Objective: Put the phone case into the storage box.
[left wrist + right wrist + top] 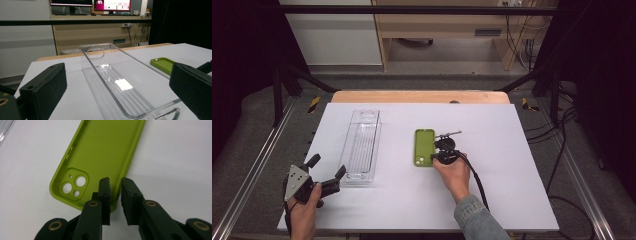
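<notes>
Green, soft-looking phone case [100, 152] is lying right of the clear tray [362, 145]; the right gripper [115, 185], nearly closed, is straddling its thin side wall, likely the best hold.

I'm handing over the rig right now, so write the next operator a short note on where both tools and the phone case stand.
Right tool: jaws nearly closed around the near corner wall of the green phone case, one jaw inside, one outside; whether it is gripping yet cannot be told.
Left tool: open, holding nothing, at the near end of the clear tray.
Things: the case lies flat, inner side up, on the white table, to the right of the tray. The tray holds nothing.
Done: right tool lined up on the case.
Left: probably close, lift and place the case in the tray.
</notes>
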`<state>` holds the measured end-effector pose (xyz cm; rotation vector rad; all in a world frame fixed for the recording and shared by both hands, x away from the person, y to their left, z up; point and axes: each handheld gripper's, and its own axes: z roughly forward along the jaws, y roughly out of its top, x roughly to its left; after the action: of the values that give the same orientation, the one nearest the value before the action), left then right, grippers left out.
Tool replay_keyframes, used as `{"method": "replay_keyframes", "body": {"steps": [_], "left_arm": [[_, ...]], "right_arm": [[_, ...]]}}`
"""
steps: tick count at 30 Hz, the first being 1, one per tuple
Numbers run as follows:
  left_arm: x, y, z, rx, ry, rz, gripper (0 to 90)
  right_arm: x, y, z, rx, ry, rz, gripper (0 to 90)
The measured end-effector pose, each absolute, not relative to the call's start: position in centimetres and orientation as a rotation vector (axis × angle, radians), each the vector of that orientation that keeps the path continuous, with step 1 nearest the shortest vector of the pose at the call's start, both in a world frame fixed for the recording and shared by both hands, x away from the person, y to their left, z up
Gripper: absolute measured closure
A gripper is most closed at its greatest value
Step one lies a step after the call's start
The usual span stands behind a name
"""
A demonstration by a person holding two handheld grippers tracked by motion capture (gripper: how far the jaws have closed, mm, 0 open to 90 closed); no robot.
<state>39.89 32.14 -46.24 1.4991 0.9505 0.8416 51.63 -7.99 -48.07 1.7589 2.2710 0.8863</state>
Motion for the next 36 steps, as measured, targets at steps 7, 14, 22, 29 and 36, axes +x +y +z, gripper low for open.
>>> {"method": "replay_keyframes", "body": {"steps": [7,14,22,29,36], "left_arm": [[39.9,32.2,-46.2,1.496,0.95,0.844,0.7],[39.9,32.2,-46.2,1.499,0.95,0.845,0.7],[39.9,32.1,-46.3,1.502,0.947,0.844,0.7],[39.9,32.1,-46.2,1.507,0.942,0.846,0.7],[39.6,31.5,-45.4,1.552,0.892,0.861,0.8]], "right_arm": [[51.5,-7.9,-48.1,1.767,2.242,0.88,82.1],[51.5,-7.8,-48.1,1.798,2.218,0.88,83.6],[51.5,-7.8,-48.0,1.763,2.209,0.86,87.6],[51.6,-8.1,-47.9,1.703,2.25,0.867,88.0],[51.4,-9.1,-46.5,1.544,2.301,0.858,88.3]]}}
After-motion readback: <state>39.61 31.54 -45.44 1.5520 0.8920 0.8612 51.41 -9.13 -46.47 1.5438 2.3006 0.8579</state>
